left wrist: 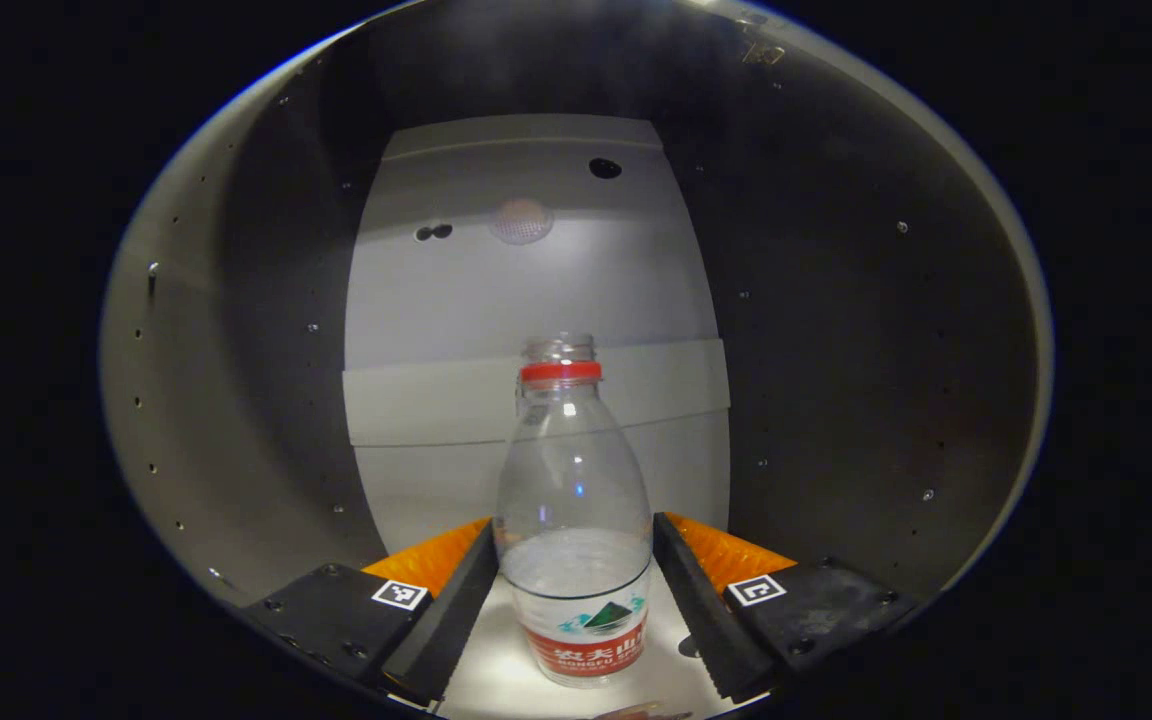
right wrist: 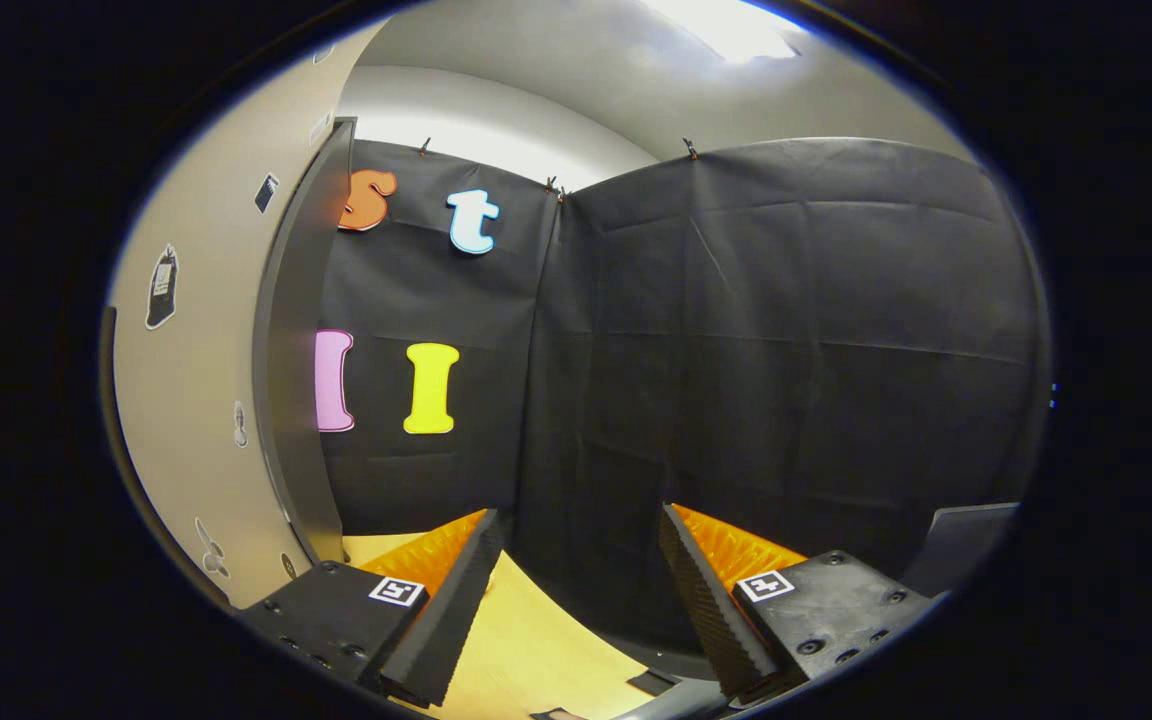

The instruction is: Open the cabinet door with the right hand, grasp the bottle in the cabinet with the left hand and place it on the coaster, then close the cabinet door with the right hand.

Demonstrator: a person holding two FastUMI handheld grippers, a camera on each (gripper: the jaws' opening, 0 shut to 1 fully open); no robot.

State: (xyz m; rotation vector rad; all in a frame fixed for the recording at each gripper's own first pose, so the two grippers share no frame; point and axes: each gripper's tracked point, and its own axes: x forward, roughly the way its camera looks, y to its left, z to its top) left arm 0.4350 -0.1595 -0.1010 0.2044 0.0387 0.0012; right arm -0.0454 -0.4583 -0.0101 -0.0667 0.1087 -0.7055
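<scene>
Bottle (left wrist: 573,520) upright in cabinet (left wrist: 236,400), flanked by left gripper (left wrist: 573,590), touching, grip unclear; right gripper (right wrist: 576,600) wide, empty, waiting for door (right wrist: 286,400).

The bottle (left wrist: 573,520) carries a red label, its print illegible.

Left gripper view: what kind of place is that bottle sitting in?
Most likely the inside of a cabinet. The bottle stands on a pale shelf floor, closed in by dark side walls dotted with small peg holes and a pale back panel. The left gripper straddles it.
</scene>
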